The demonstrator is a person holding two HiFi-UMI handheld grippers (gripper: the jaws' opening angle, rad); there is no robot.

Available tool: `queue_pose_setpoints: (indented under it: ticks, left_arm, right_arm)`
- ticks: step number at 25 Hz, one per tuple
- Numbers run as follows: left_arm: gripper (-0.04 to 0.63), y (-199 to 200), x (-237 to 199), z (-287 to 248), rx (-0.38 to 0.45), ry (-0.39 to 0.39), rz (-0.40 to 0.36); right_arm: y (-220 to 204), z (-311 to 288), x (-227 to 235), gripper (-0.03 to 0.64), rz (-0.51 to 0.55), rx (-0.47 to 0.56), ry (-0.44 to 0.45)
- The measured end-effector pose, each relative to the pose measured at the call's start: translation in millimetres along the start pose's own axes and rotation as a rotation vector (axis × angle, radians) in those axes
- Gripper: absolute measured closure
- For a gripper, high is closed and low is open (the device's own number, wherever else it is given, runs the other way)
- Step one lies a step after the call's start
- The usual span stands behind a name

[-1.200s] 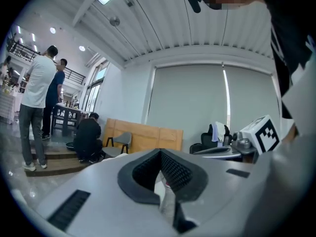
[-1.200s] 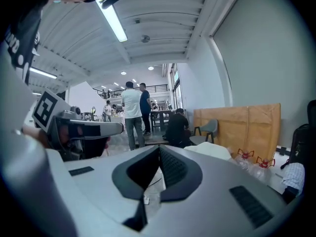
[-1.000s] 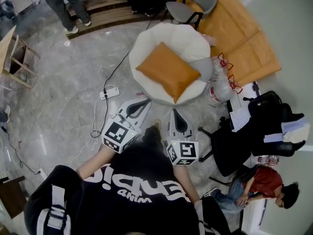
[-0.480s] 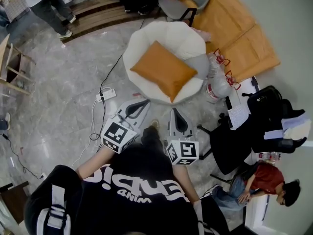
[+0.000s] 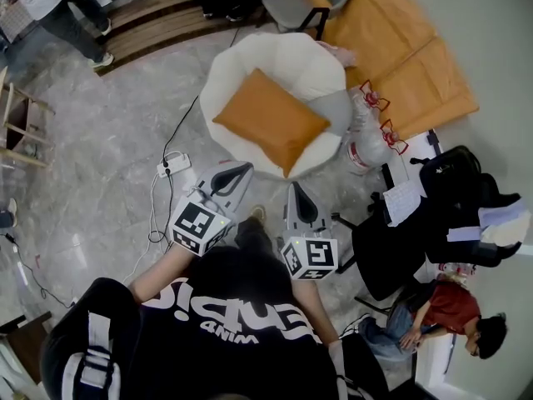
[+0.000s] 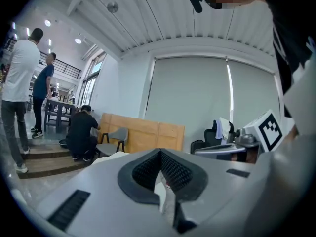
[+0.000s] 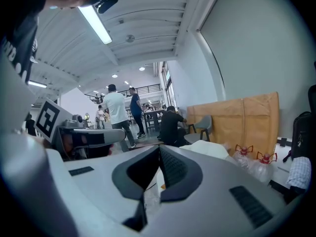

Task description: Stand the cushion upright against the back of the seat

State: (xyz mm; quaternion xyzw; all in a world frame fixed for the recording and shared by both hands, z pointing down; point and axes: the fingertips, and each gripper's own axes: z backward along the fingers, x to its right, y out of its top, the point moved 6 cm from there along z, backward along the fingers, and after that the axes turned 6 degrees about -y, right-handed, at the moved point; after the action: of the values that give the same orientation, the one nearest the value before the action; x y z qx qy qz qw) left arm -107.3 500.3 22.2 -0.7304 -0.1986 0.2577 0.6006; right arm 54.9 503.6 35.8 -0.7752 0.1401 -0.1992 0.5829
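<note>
An orange cushion [image 5: 271, 121] lies flat on the round white seat [image 5: 329, 72], tilted like a diamond in the head view. My left gripper [image 5: 241, 171] is shut and empty, its tip just short of the seat's near rim. My right gripper [image 5: 297, 192] is also shut and empty, a little farther back from the seat's front edge. In the left gripper view the shut jaws [image 6: 160, 154] point almost level, with a strip of the white seat [image 6: 107, 158] beyond them. From the right gripper view, the closed jaws [image 7: 159, 149] face the seat [image 7: 212, 148].
A power strip [image 5: 173, 164] and cables lie on the marble floor left of the seat. Water bottles [image 5: 366, 140] stand at its right, with a black office chair [image 5: 391, 248] nearer. Wooden panels [image 5: 400, 48] and a grey chair [image 5: 296, 7] stand behind it. People stand at the far left [image 5: 67, 15].
Both grippers have moved forward toward the seat, which now lies closer to their tips. Both jaws stayed shut. The cushion has not moved on the seat.
</note>
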Motion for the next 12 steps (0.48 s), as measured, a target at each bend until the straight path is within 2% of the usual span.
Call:
queue_pose_setpoints:
  ticks: [12]
  left_arm:
    - [0.588,29.2,-31.8,-78.4,-0.01,0.018,0.014]
  right_arm:
    - [30.2,-64.5,59.1,0.594,-0.006,0.007,0.03]
